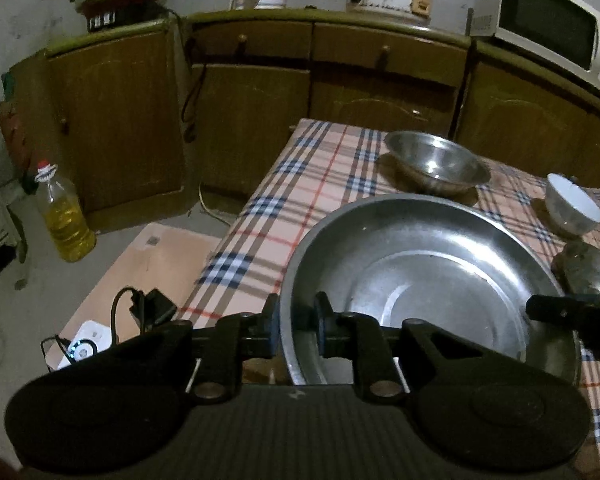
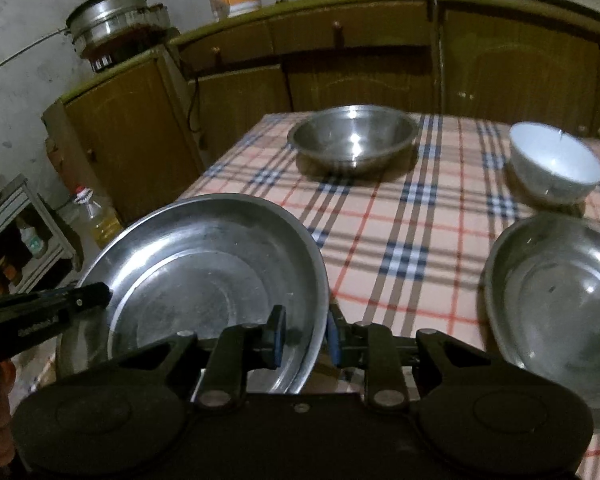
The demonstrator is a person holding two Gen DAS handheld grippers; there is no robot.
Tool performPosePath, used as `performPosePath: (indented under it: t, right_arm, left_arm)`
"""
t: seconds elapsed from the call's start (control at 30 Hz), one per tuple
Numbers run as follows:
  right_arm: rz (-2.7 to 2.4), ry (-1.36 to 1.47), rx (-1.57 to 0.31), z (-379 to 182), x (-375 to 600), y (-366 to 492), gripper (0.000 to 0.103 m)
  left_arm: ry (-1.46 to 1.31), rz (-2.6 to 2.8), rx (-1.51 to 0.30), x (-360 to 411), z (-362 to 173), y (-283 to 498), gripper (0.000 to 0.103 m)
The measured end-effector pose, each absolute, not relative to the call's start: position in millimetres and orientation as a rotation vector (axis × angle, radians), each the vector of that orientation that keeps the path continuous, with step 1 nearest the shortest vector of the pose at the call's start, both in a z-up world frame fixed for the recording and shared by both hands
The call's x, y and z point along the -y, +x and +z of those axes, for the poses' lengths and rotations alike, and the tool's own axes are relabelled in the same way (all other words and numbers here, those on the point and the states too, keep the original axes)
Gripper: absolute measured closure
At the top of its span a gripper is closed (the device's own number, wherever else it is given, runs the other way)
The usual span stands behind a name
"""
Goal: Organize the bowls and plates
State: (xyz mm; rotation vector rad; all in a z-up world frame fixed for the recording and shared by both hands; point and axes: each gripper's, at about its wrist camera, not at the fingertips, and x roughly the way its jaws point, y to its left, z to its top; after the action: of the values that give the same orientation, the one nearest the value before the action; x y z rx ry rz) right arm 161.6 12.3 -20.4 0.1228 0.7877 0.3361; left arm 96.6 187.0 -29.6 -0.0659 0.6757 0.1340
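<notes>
As seen from the left wrist view, the left hand-held gripper (image 1: 296, 330) is clenched on the near-left rim of the large steel plate (image 1: 428, 280), one pad inside the rim and one outside. That plate sits over the near edge of the plaid-covered table (image 1: 300, 184); whether it rests on the cloth or hangs just above it cannot be told. A steel bowl (image 1: 436, 162) lies at 12 o'clock from the plate, a white ceramic bowl (image 1: 574, 210) at 2 o'clock.

From the right wrist view, the right hand-held gripper (image 2: 306, 338) is clenched on the same plate's (image 2: 204, 276) right rim, and the left hand-held gripper enters at 9 o'clock. A second steel plate (image 2: 556, 304) lies at 3 o'clock, with the steel bowl (image 2: 354, 140) at 12 o'clock and the white bowl (image 2: 554, 164) at 2 o'clock.

Thin polished steel is probably light, stiff and slippery; opposed rim grips suit it. The ceramic bowl is likely fragile.
</notes>
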Motion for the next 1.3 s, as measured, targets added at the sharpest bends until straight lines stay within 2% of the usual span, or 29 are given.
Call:
performPosePath:
  t: [0.57, 1.3]
  right_arm:
    - [0.323, 0.122, -0.653, 35, 17, 137, 0.074]
    - [0.296, 0.124, -0.586, 64, 48, 113, 0.074]
  left_arm:
    - [-0.072, 0.116, -0.618, -162, 14, 88, 0.083]
    - [-0.048, 0.095, -0.582, -133, 40, 79, 0.083]
